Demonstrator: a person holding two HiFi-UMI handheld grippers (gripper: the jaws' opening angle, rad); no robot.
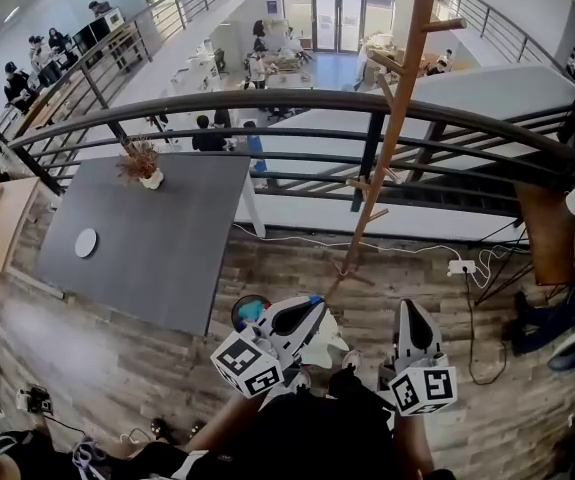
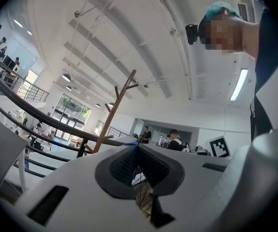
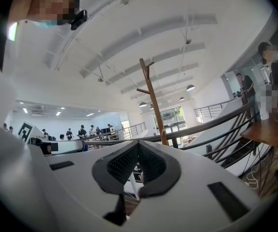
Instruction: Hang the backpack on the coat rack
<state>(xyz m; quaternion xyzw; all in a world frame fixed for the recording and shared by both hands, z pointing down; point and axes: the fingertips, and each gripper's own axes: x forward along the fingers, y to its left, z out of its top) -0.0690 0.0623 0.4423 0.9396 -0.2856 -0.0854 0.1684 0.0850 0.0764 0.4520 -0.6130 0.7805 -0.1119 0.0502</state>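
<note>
The backpack cannot be picked out with certainty in any view. A dark round thing with a teal patch lies on the floor by the left gripper, and it may or may not be the bag. That gripper and the right gripper both point upward with jaws pressed together on nothing, so no strap is held yet. The coat rack is a thin wooden pole standing just before the railing. A heavy bag on one short peg could likely tip it toward the drop. A strap caught only at a peg's end might slide off. Cables near its foot could snag a step.
</note>
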